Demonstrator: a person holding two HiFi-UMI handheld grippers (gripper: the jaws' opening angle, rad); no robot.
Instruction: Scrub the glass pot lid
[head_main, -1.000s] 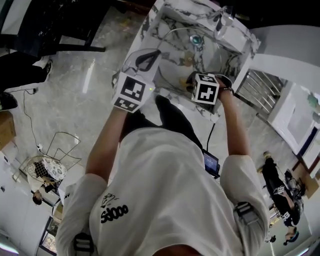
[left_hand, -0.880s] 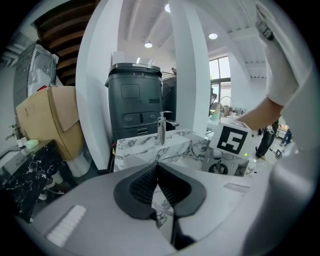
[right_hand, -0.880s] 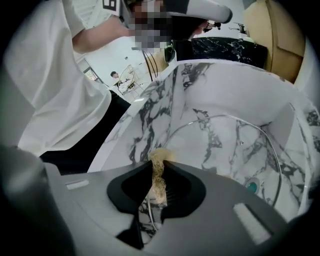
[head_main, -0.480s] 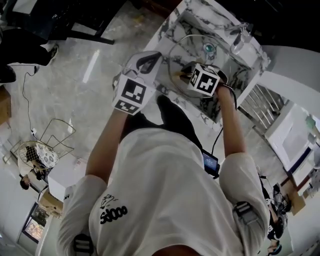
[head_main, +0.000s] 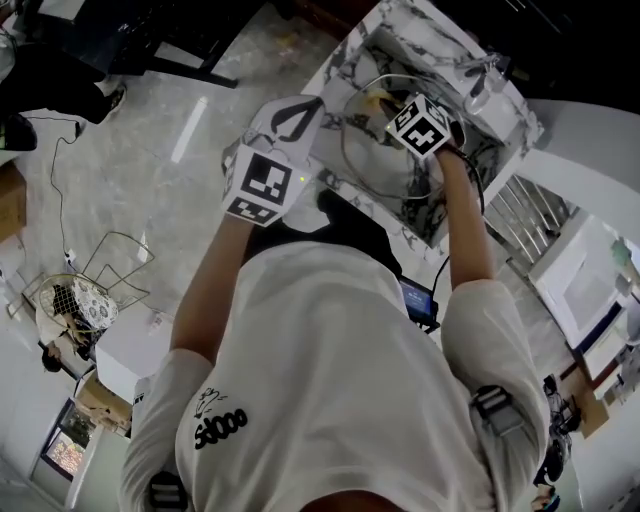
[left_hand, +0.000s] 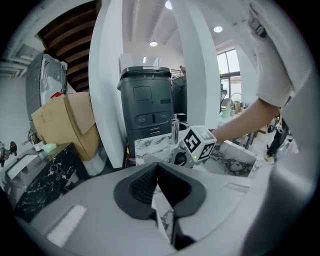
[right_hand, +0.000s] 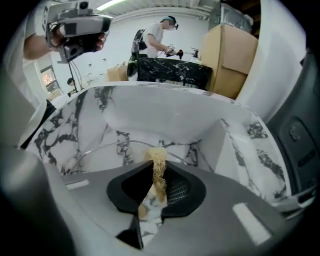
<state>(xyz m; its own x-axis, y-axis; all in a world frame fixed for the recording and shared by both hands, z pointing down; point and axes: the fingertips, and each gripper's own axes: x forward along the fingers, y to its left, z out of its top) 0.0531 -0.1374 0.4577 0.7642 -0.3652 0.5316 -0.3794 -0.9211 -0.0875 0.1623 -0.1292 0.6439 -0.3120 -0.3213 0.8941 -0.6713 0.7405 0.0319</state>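
Inside the marble sink lies the glass pot lid, my right gripper pinching a yellow scrubber over it, my left gripper pressed together beside the sink's rim.

Right hand-held gripper clamped on tan fibrous scrubber, glass pot lid just beyond, inside marbled sink
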